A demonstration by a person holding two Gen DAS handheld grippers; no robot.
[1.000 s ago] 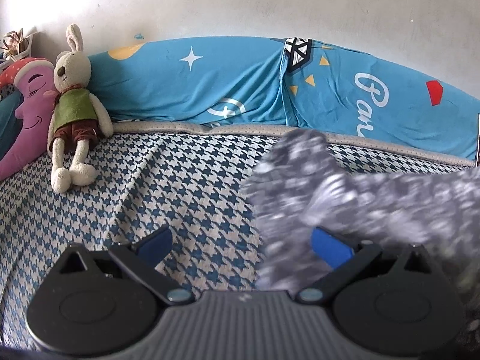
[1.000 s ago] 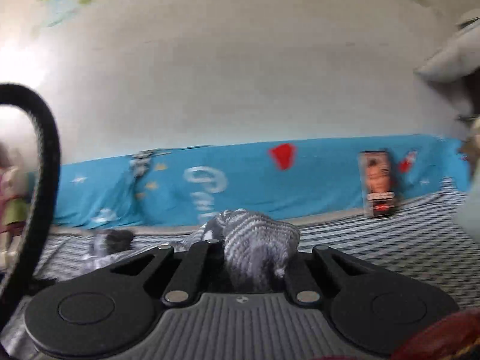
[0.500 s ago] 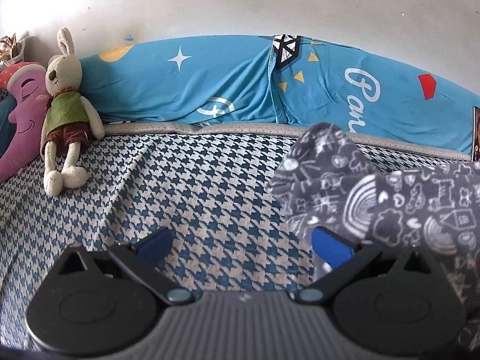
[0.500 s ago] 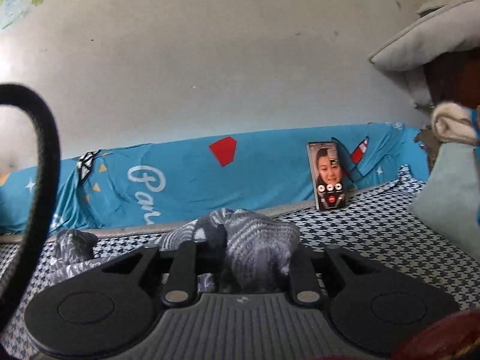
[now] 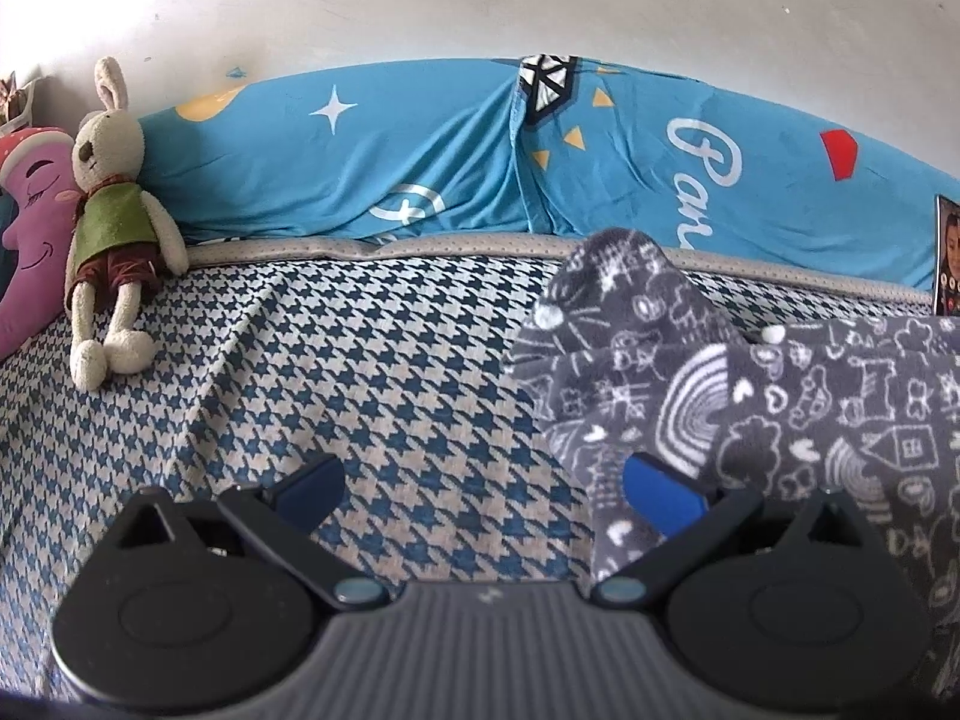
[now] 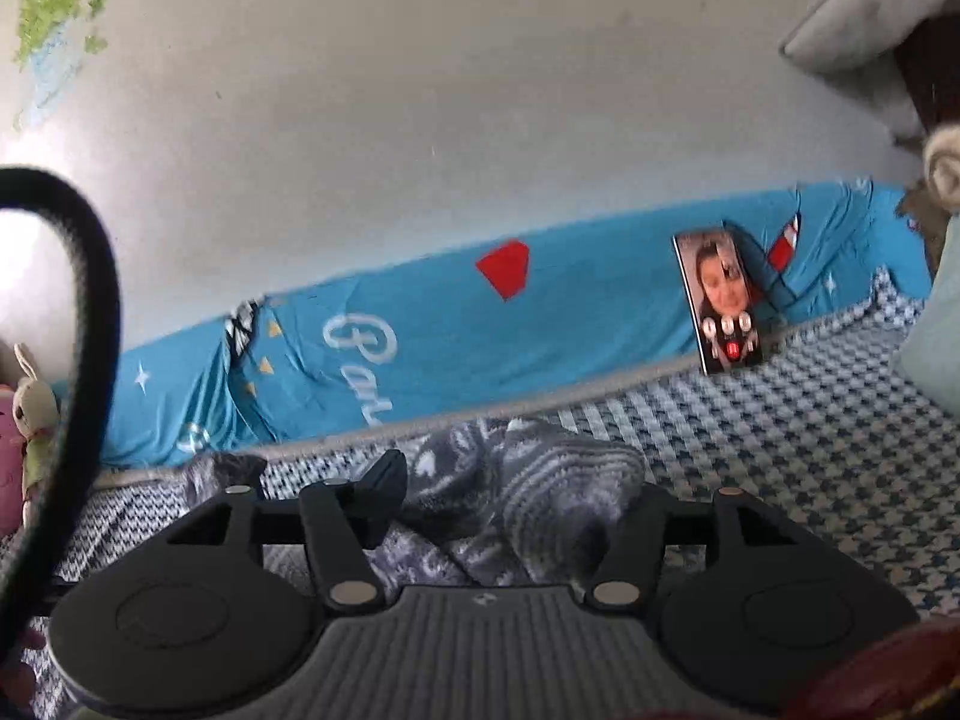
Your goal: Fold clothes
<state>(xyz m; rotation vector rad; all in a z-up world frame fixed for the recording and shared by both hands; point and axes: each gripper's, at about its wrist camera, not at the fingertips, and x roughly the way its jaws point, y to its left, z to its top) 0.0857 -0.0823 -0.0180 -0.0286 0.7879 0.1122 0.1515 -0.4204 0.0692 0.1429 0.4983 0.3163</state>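
Observation:
A dark grey garment (image 5: pixel 798 408) with white doodle print lies on the houndstooth bedspread (image 5: pixel 360 372) at the right of the left wrist view. One corner drapes over the right blue pad (image 5: pixel 657 495). My left gripper (image 5: pixel 486 486) is open and holds nothing. In the right wrist view the grey garment (image 6: pixel 540 492) is bunched between the fingers of my right gripper (image 6: pixel 516 492). Its jaws stand partly apart, so it is open. The cloth hides the right fingertip.
A rabbit plush (image 5: pixel 114 210) and a purple moon cushion (image 5: pixel 24 228) sit at the far left against a blue bolster (image 5: pixel 390 168). A phone (image 6: pixel 720 306) on a video call leans on the bolster. A pale pillow (image 6: pixel 936 336) is at the right edge.
The right gripper's jaws have spread wider around the bunched garment, and its view has swung left. The garment settled at the right of the left wrist view, which barely moved.

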